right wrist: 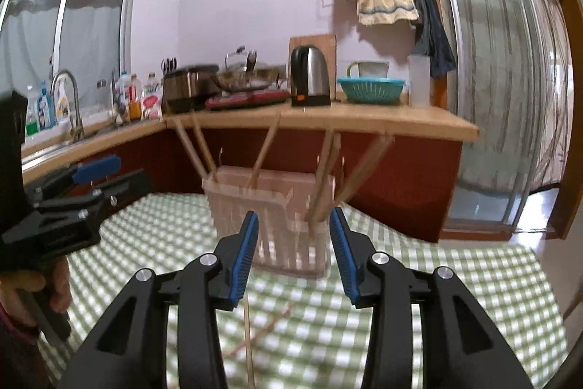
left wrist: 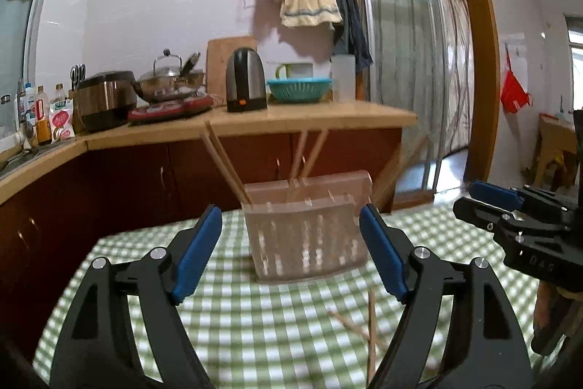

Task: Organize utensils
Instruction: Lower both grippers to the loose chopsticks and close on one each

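Left wrist: green checked tablecloth (left wrist: 255, 316), wooden kitchen counter (left wrist: 309, 119) behind.

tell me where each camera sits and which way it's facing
Left wrist: on the left gripper, looking along its open fingers at the clear utensil holder on the checked tablecloth; the right gripper shows at the right edge.
Right wrist: on the right gripper, facing the same holder; the left gripper and a hand show at the left.
Shared: holder, chopsticks, loose chopsticks on the cloth, kettle.
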Demonstrator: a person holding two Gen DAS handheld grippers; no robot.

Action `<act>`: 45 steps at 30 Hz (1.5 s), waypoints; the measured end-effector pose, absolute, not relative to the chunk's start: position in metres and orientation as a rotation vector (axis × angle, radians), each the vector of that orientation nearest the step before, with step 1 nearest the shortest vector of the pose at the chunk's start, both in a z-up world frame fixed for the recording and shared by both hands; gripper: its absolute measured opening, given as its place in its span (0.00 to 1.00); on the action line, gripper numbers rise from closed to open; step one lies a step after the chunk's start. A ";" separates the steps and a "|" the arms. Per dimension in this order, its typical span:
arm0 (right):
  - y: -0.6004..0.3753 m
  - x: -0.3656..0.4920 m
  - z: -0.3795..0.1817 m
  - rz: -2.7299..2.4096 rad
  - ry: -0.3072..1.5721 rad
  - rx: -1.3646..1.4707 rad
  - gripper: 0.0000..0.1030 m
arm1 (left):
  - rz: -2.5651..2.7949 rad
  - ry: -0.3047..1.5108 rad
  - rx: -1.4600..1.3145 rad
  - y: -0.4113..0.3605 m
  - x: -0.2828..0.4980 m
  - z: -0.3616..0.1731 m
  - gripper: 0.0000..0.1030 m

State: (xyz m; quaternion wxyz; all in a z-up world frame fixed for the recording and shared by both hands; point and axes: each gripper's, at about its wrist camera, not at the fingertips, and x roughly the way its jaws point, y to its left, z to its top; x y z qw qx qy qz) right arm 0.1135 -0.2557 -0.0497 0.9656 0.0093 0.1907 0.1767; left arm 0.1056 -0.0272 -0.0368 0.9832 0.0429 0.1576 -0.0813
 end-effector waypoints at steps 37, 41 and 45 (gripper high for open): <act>-0.258 0.034 -0.179 0.390 0.676 -0.023 0.08 | -0.207 0.663 0.028 -0.048 0.021 -0.186 0.52; -0.265 0.034 -0.178 0.366 0.676 -0.007 0.08 | -0.222 0.693 0.027 -0.053 0.021 -0.191 0.39; -0.268 0.032 -0.179 0.358 0.673 -0.003 0.08 | -0.225 0.689 0.035 -0.055 0.020 -0.192 0.17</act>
